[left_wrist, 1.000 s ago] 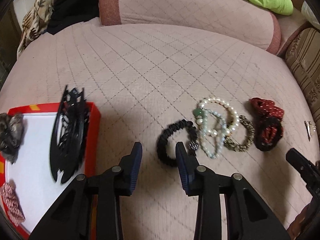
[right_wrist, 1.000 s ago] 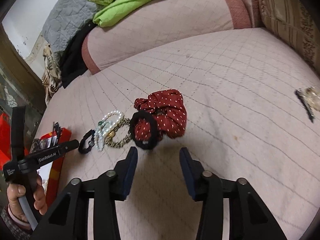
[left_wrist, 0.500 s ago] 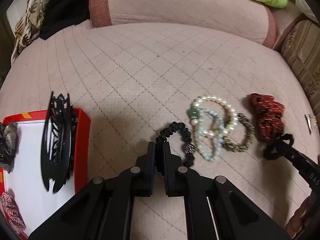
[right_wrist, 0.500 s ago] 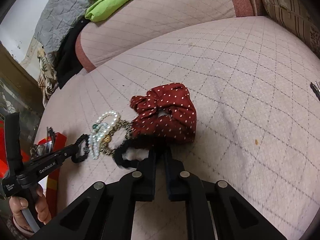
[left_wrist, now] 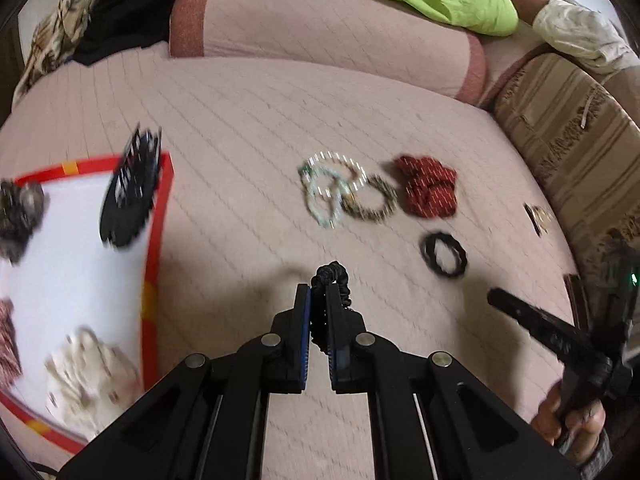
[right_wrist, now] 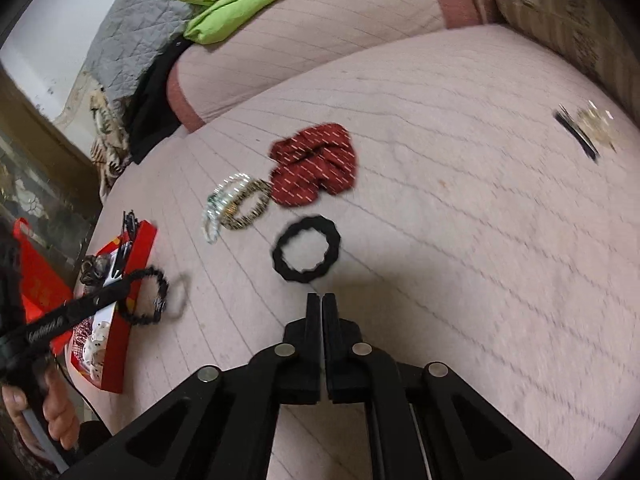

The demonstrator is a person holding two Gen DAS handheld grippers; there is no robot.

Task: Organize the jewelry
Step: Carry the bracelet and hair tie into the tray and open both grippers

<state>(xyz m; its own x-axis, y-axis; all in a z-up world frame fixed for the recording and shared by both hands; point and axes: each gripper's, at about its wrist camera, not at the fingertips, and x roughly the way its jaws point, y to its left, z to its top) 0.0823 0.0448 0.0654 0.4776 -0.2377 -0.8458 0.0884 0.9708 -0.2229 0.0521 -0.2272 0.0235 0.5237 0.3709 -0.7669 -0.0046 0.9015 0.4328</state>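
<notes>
So far my red tray [left_wrist: 158,216] at the frame's left holds several pieces, my left gripper [left_wrist: 319,312] pinches a black beaded bracelet [left_wrist: 332,276], my right gripper [right_wrist: 321,312], jaws opening, holds nothing, and the black hair tie [right_wrist: 306,249], red scrunchie [right_wrist: 314,168] and bead bracelets [left_wrist: 332,192] wait mid-frame on the bed [left_wrist: 248,120].

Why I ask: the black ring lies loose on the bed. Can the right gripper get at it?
Probably yes: the black ring lies alone just ahead of the right gripper, with nothing between them. Its jaws are opening, empty, but barely apart.
</notes>
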